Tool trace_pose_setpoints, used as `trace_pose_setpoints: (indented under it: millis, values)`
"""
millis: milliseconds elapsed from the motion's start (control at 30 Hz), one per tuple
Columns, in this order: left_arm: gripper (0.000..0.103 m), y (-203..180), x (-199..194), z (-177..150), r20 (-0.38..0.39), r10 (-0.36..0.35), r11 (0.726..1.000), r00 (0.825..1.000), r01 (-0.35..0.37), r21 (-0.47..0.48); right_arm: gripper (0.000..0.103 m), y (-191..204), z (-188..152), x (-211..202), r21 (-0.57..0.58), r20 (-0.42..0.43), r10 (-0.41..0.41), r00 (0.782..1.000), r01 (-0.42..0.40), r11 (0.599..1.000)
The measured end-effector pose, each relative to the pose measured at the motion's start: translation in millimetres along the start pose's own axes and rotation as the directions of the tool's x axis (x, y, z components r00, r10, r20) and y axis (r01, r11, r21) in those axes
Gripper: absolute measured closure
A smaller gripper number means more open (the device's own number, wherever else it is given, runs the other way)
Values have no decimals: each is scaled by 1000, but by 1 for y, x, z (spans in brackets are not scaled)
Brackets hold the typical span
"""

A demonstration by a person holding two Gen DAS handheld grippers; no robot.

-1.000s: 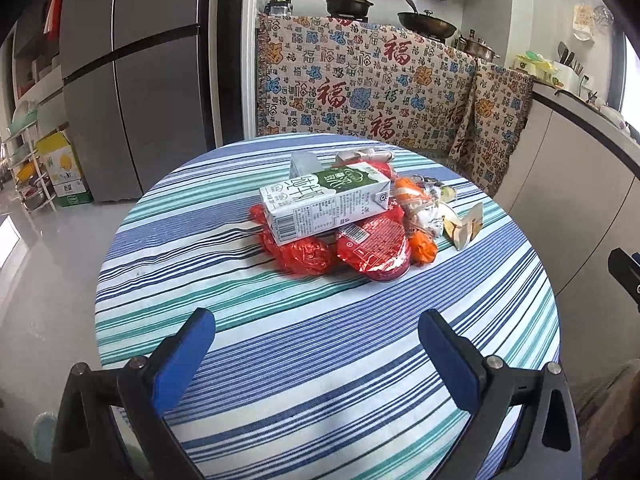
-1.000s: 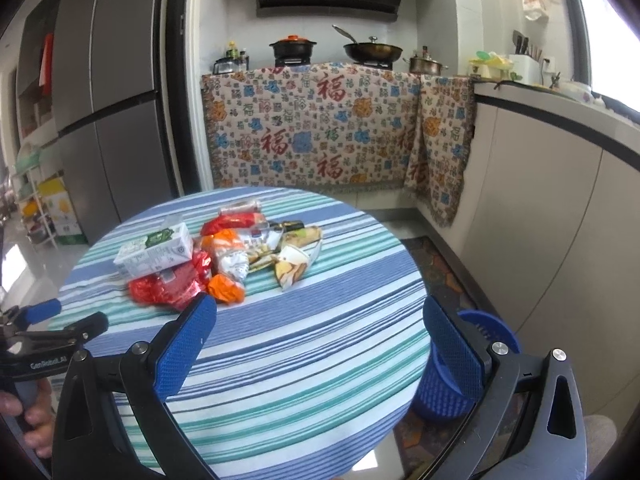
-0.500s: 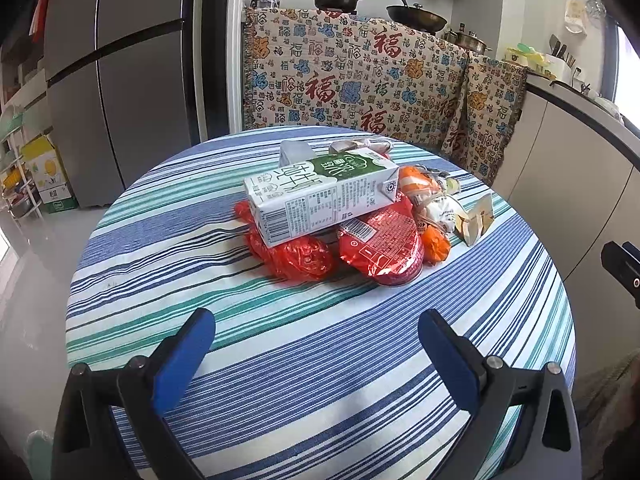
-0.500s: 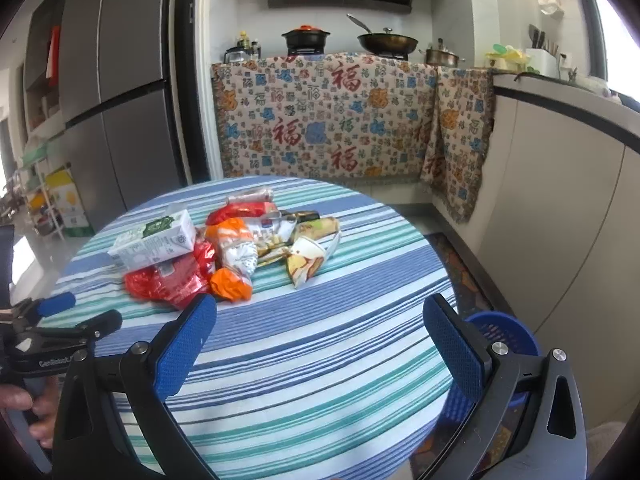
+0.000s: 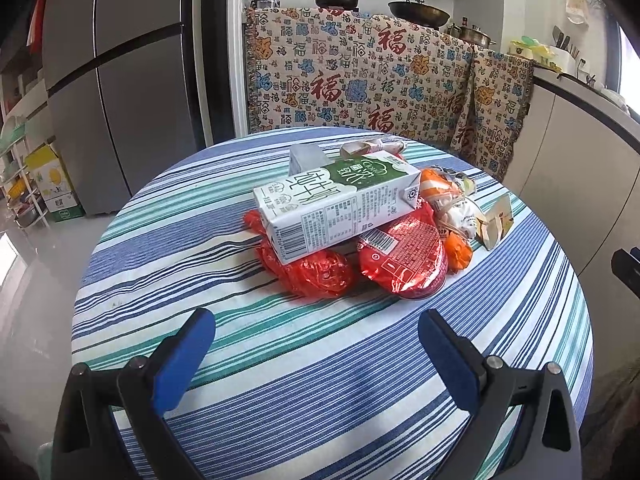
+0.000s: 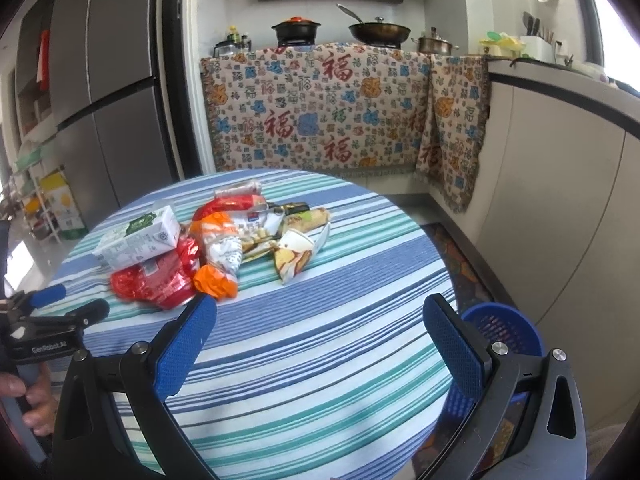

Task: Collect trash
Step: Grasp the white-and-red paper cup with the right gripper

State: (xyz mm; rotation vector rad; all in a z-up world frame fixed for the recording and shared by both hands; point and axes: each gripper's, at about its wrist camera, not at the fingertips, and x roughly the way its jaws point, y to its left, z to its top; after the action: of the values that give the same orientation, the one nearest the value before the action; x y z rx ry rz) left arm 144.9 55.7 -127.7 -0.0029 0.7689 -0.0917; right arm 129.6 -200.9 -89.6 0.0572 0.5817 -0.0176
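Observation:
A heap of trash lies mid-table on the striped cloth: a white-and-green milk carton rests on red foil wrappers and a red foil lid, with orange and white wrappers to its right. My left gripper hovers open just short of the red wrappers, nothing between its fingers. In the right wrist view the carton, orange wrapper and a torn snack packet lie ahead of my open right gripper. The left gripper shows at that view's left edge, in a hand.
A blue slatted bin stands on the floor by the table's right edge. Behind are a grey fridge, a patterned cloth draped over the stove counter with pots, and white cabinets on the right.
Both grippers have moved forward toward the trash heap, which now looks larger and nearer. Both stay open and nothing has been picked up.

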Motion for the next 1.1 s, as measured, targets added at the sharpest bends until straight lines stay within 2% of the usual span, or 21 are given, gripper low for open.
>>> trace_pose_setpoints:
  millis: [133,167,233,367,433,600,733,900,1000,1100]
  values:
    - [0,5,4,1,0,-12,1000,1000,12,16,3,-5,-1,11,20,-28,11,1000,-11,1000]
    - [0,7,6,1,0,-15,1000,1000,15,16,6,-6,0,15,21,-37,16,999,-15,1000]
    - [0,11,9,2,-4,-22,1000,1000,22,9,21,-5,1,24,23,-61,27,998,-25,999]
    - [0,17,13,3,-13,-27,1000,1000,27,-6,26,-5,4,46,46,-103,63,993,-59,997]
    - [0,19,14,3,-14,-24,1000,1000,24,-5,34,-5,5,60,65,-129,78,989,-70,995]
    - [0,25,12,9,-5,-26,999,1000,26,30,41,-3,8,92,102,-183,114,976,-97,990]
    - [0,30,14,24,4,-64,994,998,63,90,42,-1,12,114,131,-223,137,965,-110,985]
    - [0,34,21,49,-9,-154,969,988,153,193,42,0,16,126,153,-251,160,955,-124,980]
    - [0,38,29,66,-41,-229,940,972,232,251,42,0,20,132,167,-265,177,948,-136,977]
    - [0,41,39,77,-50,-257,915,965,259,309,42,-1,24,138,190,-281,195,940,-145,971]
